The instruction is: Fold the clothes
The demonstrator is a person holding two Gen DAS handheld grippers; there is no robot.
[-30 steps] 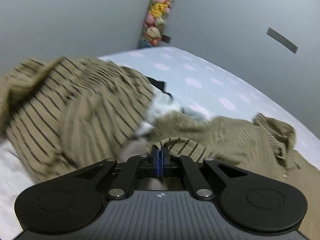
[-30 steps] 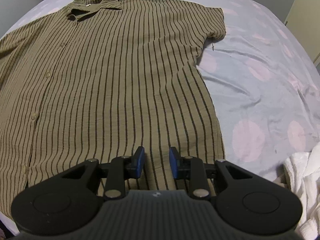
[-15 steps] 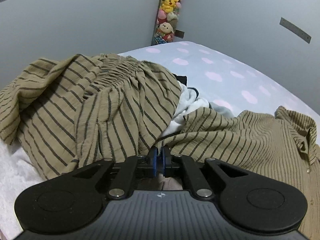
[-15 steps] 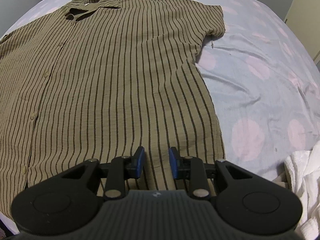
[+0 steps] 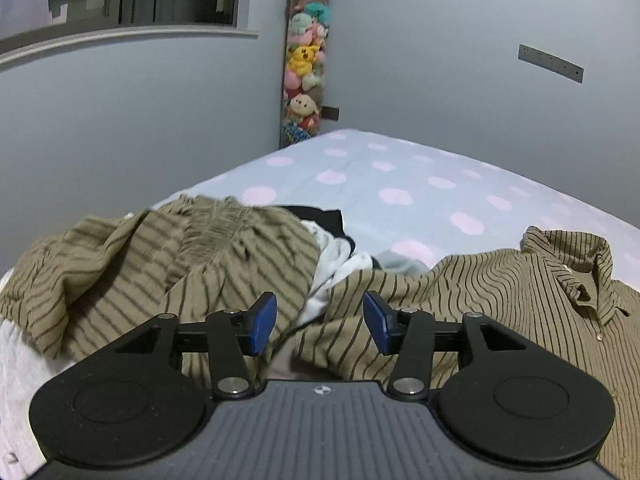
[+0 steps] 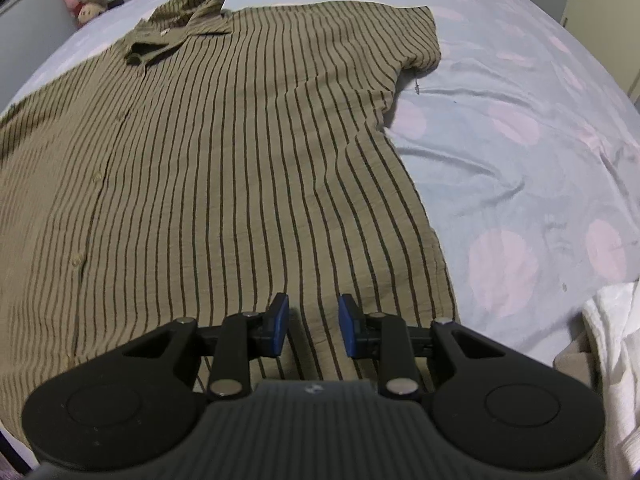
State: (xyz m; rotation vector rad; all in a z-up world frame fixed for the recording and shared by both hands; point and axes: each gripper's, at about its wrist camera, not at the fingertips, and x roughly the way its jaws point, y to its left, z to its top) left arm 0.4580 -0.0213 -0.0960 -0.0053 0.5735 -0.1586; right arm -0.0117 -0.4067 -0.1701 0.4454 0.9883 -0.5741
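the striped shirt (image 6: pixel 224 168) is being left spread flat, front up, on the dotted bedsheet (image 6: pixel 520 152) (no fold made yet), the left gripper (image 5: pixel 320 316) having just been opening off its sleeve, the right gripper (image 6: pixel 312 320) being held parted, empty, over the hem.

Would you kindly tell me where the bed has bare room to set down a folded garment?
Bare sheet lies right of the striped shirt, bordered below by a white towel. More lies beyond the collar, up to the wall. It is crowded left of the shirt, where the clothes pile sits.
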